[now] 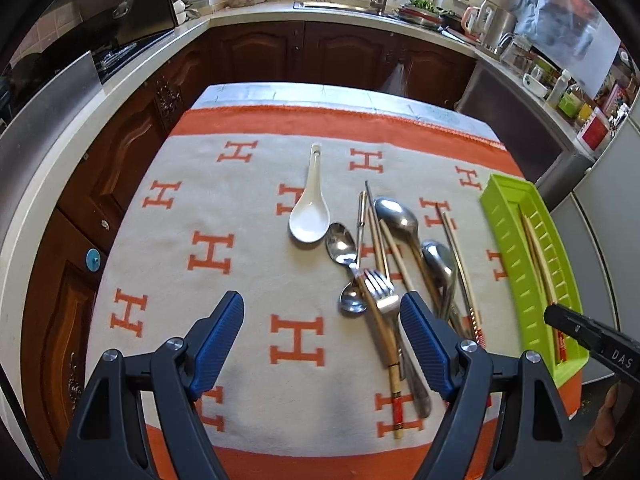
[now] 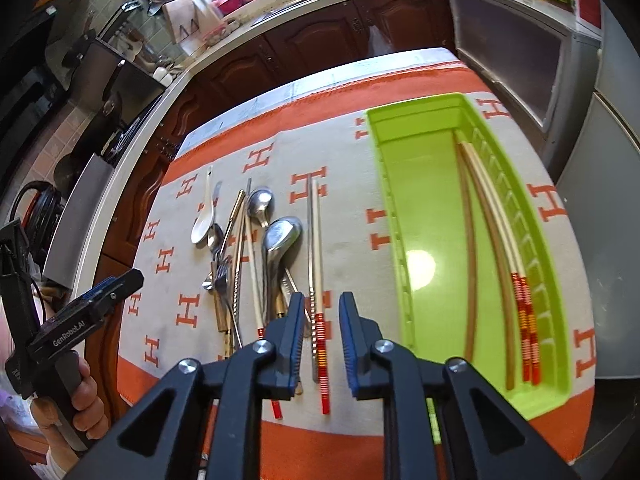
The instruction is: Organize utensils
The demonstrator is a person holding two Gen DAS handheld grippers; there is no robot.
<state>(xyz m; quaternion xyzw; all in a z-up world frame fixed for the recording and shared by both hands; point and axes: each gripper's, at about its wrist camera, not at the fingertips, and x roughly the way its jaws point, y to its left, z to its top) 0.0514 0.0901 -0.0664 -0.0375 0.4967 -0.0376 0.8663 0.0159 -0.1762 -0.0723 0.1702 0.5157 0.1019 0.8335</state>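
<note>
A green tray point(image 2: 424, 184) lies on the right of the table and holds several chopsticks point(image 2: 496, 240); it also shows in the left wrist view point(image 1: 500, 216). A pile of steel spoons point(image 1: 396, 216), a fork point(image 1: 380, 284) and chopsticks lies mid-table, with a white ceramic spoon point(image 1: 310, 208) beside it. My right gripper point(image 2: 322, 344) is open, its jaws on either side of a pale chopstick with a red-banded end point(image 2: 318, 264), above it. My left gripper point(image 1: 322, 336) is open and empty, hovering just left of the pile.
The table wears a cream and orange cloth with H marks point(image 1: 224, 248). Dark wood kitchen cabinets point(image 1: 304, 52) and a counter with a sink ring the table. A steel appliance point(image 2: 516, 56) stands to the right of the tray.
</note>
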